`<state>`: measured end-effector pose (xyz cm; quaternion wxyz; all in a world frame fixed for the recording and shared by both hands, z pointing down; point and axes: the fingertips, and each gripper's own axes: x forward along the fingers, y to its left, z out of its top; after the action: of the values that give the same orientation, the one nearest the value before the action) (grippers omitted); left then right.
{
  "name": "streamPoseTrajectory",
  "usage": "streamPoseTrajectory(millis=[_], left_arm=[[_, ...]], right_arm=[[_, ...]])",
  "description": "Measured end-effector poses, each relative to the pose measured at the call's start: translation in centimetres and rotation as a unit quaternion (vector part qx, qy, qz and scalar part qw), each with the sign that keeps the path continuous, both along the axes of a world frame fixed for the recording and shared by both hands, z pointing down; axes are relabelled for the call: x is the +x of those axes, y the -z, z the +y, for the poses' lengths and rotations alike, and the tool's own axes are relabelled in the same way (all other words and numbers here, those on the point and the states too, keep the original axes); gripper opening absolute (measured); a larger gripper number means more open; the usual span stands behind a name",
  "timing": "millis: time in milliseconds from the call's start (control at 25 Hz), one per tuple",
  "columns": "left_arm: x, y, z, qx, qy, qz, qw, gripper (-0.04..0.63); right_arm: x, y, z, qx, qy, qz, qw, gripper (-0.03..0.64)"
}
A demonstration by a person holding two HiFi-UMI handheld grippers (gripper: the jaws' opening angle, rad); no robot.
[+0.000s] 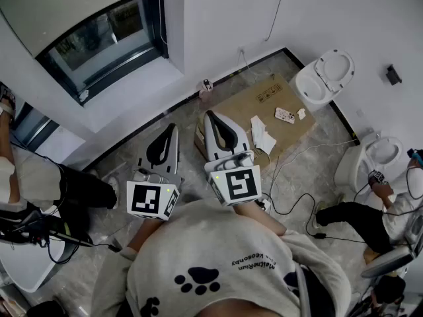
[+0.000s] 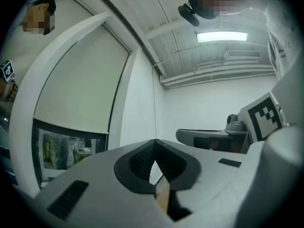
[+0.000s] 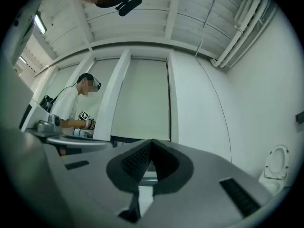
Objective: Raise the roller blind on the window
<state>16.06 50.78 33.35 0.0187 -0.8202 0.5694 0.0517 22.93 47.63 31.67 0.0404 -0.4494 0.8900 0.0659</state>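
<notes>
The roller blind [image 1: 59,2] hangs over the upper part of the window at the top left, and a strip of glass [image 1: 106,41] shows under its lower edge. The left gripper view shows the blind [image 2: 80,94] ahead to the left. In the right gripper view it [image 3: 142,99] hangs straight ahead. A thin cord [image 2: 153,103] runs down the wall behind the left tips; I cannot tell if it touches them. My left gripper [image 1: 174,128] [image 2: 154,140] is shut with nothing in it. My right gripper [image 1: 209,114] [image 3: 151,140] is shut too, beside it and level, short of the window.
A flat cardboard sheet [image 1: 264,107] with papers lies on the floor ahead. Two toilets [image 1: 324,78] [image 1: 373,157] stand at the right wall. Cables trail over the floor [image 1: 291,177]. One person sits at the left [image 1: 39,183] and another at the right [image 1: 383,210].
</notes>
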Motion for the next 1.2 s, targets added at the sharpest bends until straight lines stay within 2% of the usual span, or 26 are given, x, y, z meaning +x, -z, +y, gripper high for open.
streamPoseTrajectory(millis=[320,680,880,1200], left_arm=[[-3.2,0.2,-1.4,0.002,0.010,0.004,0.9999,0.008],[-5.2,-0.1,-4.2,-0.008,0.011,0.011,0.9999,0.008],[-6.0,-0.4,-7.9,-0.008,0.008,0.014,0.9998,0.008],[-8.3,1.6,-17.0,-0.007,0.020,0.017,0.9996,0.008]], right_arm=[[-2.4,0.1,-0.8,-0.002,-0.010,0.000,1.000,0.008],[-4.2,-0.1,-4.1,-0.016,-0.001,-0.023,1.000,0.009],[-5.5,-0.1,-8.3,-0.016,0.008,-0.018,1.000,0.009],[-7.8,1.3,-17.8,-0.021,0.025,-0.013,0.999,0.009]])
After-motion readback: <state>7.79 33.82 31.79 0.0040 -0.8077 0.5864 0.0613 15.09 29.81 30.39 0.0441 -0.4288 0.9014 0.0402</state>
